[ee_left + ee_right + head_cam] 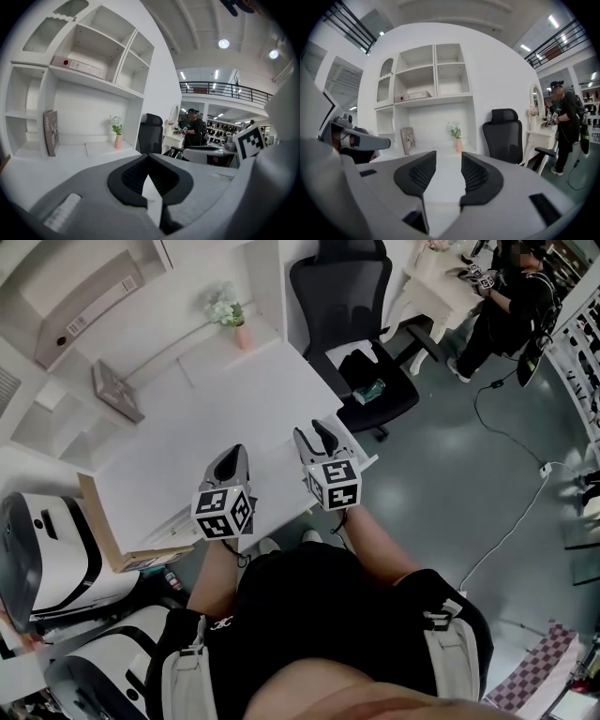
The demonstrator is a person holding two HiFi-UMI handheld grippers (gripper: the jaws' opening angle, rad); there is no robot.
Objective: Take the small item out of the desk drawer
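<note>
At the white tabletop's (216, 418) near edge, mid-frame, the left hand-held gripper (232, 460) is pressed together, the right hand-held gripper (314, 435) spread and empty, likely readied for the drawer; the small item is unseen.

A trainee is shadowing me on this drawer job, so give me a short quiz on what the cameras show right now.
1. True or false: the right gripper has its jaws apart with nothing between them.
2. Multiple choice: what stands at the back of the white desk? A) a pink vase of flowers B) a laptop C) a kettle
3. Fill in: on the left gripper, the jaw tips stand ____ with nothing gripped.

Key: 1 true; 2 A; 3 shut.
</note>
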